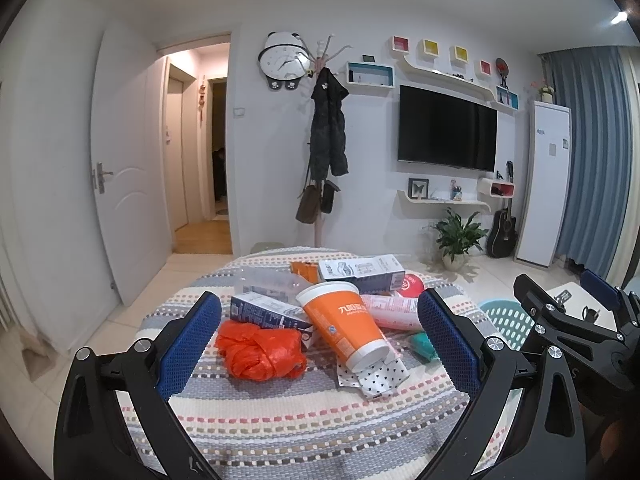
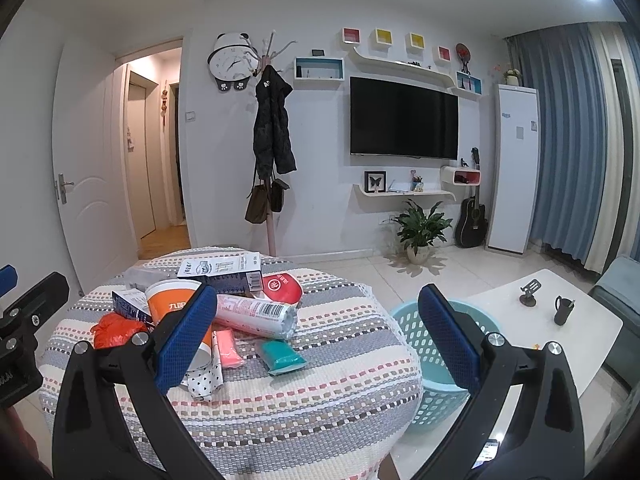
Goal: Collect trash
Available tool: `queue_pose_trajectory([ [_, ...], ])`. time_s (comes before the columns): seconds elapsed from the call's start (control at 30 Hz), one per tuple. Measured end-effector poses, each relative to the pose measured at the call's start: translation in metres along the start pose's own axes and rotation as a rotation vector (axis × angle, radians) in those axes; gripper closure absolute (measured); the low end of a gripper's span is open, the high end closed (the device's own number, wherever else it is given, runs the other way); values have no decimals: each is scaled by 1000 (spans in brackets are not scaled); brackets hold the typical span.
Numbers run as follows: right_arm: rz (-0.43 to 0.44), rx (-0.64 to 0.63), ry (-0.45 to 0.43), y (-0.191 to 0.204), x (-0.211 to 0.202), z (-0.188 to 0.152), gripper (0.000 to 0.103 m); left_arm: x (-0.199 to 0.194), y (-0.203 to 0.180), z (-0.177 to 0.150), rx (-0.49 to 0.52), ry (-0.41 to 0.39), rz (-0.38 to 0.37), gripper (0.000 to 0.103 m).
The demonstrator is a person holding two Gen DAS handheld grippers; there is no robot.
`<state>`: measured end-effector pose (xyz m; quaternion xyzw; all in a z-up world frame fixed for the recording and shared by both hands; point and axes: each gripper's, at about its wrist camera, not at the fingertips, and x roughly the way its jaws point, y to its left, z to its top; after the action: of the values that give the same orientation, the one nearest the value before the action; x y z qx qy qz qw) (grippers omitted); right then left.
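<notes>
Both tongs gape wide, holding nothing: left tongs (image 1: 320,344), right tongs (image 2: 316,334). Trash sits heaped mid-counter (image 2: 320,400): tipped orange cup (image 1: 344,324), crumpled orange bag (image 1: 260,350), cartons, pink tube (image 2: 256,312), teal packet (image 2: 282,356). Risks: the cup could roll off, the bag could slip from the pads, neighbours get knocked. Basket (image 2: 416,344) stands just beside the counter.

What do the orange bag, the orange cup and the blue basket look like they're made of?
Orange bag: thin glossy plastic film, crumpled with shiny creases. Orange cup: probably coated paper, matte printed wall, white rim. Blue basket: rigid moulded plastic, with a perforated wall.
</notes>
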<state>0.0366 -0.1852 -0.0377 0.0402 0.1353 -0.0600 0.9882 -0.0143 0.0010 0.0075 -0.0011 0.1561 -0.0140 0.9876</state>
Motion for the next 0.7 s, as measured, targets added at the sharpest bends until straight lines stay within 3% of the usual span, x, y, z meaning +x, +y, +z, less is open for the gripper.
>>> queue_pose_trajectory([
  [0.7,3,13,52,-1,11,-6,7,10,2,-6,-11,30,2,8],
])
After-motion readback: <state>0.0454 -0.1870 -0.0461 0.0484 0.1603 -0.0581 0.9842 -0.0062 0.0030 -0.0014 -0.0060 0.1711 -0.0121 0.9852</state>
